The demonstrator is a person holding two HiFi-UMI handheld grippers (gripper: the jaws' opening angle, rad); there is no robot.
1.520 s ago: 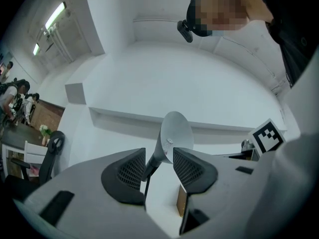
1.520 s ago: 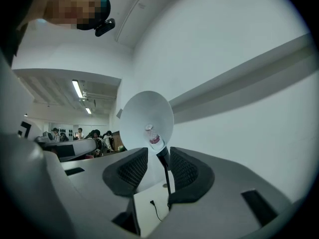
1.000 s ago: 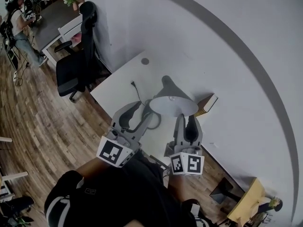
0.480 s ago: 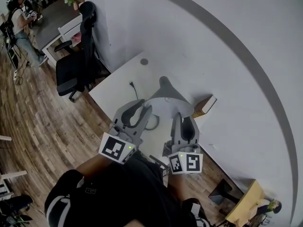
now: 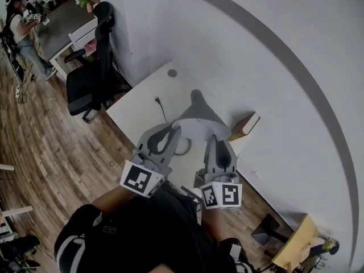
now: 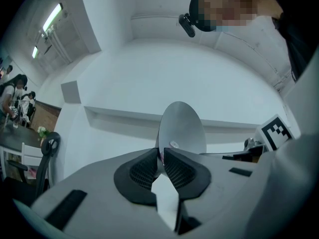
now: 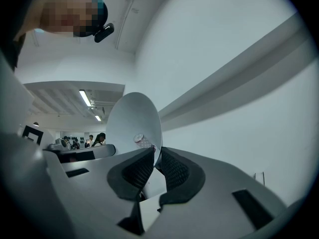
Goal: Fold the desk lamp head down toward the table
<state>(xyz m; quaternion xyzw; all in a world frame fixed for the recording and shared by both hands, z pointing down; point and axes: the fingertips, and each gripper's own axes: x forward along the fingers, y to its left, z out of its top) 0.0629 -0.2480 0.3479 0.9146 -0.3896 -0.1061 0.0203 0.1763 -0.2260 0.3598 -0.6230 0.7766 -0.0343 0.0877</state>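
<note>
Both claws have just been closing, and since the earlier frame the lamp head (image 5: pixel 196 117) has tipped so its grey back, not its open face, is turned toward the head camera. Closest in, the person's dark sleeves are reaching forward, and each marker cube is showing black-and-white square patterns, no letters I can read.

Now the left gripper (image 5: pixel 177 128) is pointing away from the body and slightly upward, and in its own view the left gripper (image 6: pixel 162 156) is pinching: the ribbed black pads are nearly together with the thin rim of the lamp head (image 6: pixel 182 128) caught edge-on between them. The shade is rising straight above the jaws there, with a small bulb (image 6: pixel 173 145) showing inside it.

Over on the other side, the right gripper (image 5: pixel 215 139) is lying level, reaching in from the near right. In its own view the right gripper (image 7: pixel 155 158) is clamping the opposite part of the rim, pads pressing on the lamp head (image 7: pixel 132 123), which is standing up and leaning left of the jaws.

So the lamp head is sitting between the two claws, held on both sides, above the white table (image 5: pixel 136 104). Just beyond, a black cord (image 5: pixel 162 110) is trailing across the tabletop, a book (image 5: pixel 245 125) is lying beside the wall, and farther off a black office chair (image 5: pixel 91 75) is standing on the wooden floor.
</note>
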